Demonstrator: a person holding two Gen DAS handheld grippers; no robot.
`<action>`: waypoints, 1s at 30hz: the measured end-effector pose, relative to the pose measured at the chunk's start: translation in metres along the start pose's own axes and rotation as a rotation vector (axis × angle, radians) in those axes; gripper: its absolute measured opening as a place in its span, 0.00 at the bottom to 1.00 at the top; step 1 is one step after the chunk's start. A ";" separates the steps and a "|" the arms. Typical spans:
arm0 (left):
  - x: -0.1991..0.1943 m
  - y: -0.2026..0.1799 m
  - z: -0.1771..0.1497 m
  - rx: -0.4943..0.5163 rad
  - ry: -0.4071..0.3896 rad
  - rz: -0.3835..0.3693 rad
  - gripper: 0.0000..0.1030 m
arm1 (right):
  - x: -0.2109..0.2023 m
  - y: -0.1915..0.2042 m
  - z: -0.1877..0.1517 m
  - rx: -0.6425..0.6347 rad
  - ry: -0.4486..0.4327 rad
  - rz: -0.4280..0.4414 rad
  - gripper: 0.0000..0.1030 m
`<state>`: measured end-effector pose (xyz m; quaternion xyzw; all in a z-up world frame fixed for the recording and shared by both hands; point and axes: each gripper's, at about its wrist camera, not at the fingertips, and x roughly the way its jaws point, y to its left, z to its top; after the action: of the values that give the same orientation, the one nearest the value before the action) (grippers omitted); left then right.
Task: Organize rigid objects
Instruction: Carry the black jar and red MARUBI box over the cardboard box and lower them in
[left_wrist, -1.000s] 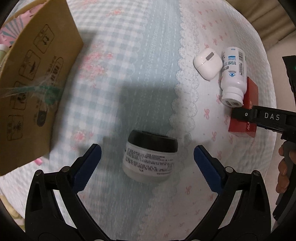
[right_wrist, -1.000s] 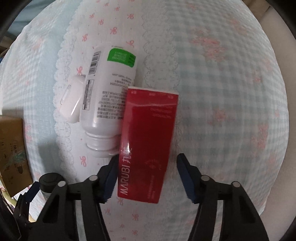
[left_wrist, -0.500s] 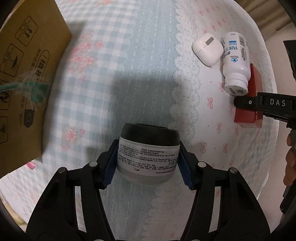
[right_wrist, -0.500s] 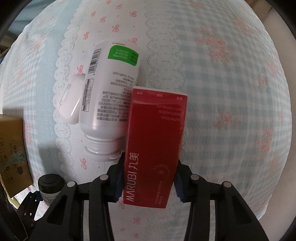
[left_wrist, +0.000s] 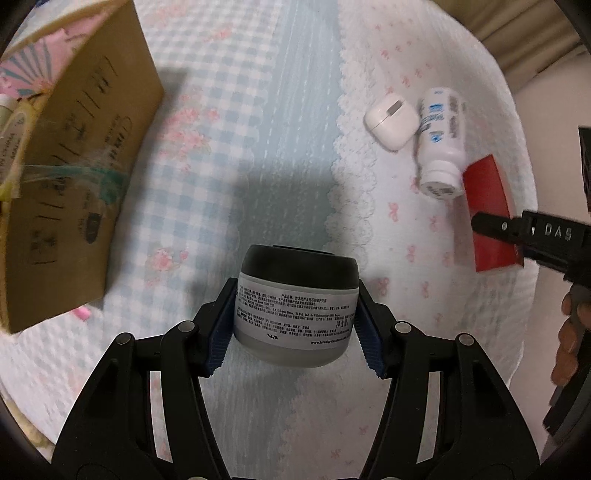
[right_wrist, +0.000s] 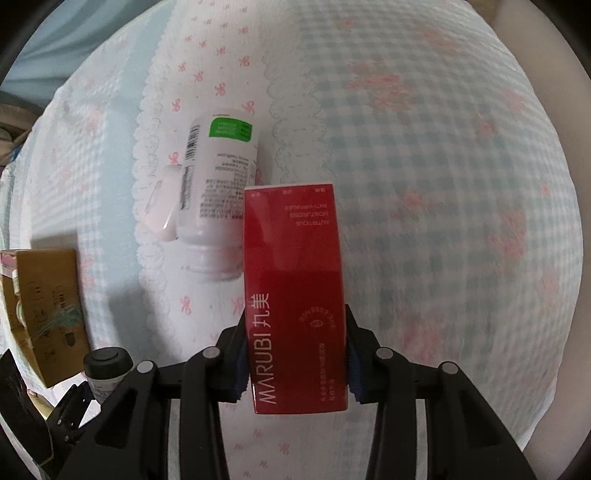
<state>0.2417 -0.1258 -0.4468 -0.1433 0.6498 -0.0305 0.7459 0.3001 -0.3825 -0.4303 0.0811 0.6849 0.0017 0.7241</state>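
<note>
My left gripper (left_wrist: 295, 328) is shut on a grey jar with a black lid (left_wrist: 297, 306), held above the quilt. My right gripper (right_wrist: 295, 354) is shut on a red MARUBI box (right_wrist: 295, 295), lifted off the quilt. The red box (left_wrist: 487, 214) and the right gripper's finger also show in the left wrist view. The jar (right_wrist: 107, 369) shows at the lower left of the right wrist view. A white bottle (right_wrist: 218, 199) (left_wrist: 441, 140) lies on its side beside a white earbud case (right_wrist: 160, 210) (left_wrist: 391, 118).
An open cardboard box (left_wrist: 70, 177) (right_wrist: 44, 314) stands at the left on the checked blue quilt (left_wrist: 258, 129). The bed's edge curves away at the right, with beige curtain beyond. A hand (left_wrist: 570, 339) holds the right gripper's handle.
Both grippers closed from open, the left on the jar and the right on the red box. Both objects have since lifted; the bottle and earbud case look smaller and farther away.
</note>
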 end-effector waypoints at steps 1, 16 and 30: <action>-0.005 0.001 0.000 0.001 -0.007 -0.003 0.54 | -0.006 -0.001 -0.004 0.005 -0.010 0.006 0.37; -0.159 -0.012 -0.026 0.049 -0.246 -0.067 0.54 | -0.152 0.030 -0.087 -0.028 -0.238 0.069 0.37; -0.286 0.069 -0.015 0.057 -0.400 -0.073 0.54 | -0.243 0.148 -0.135 -0.127 -0.415 0.164 0.37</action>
<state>0.1728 0.0041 -0.1909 -0.1487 0.4818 -0.0468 0.8623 0.1668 -0.2490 -0.1779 0.0891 0.5111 0.0869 0.8505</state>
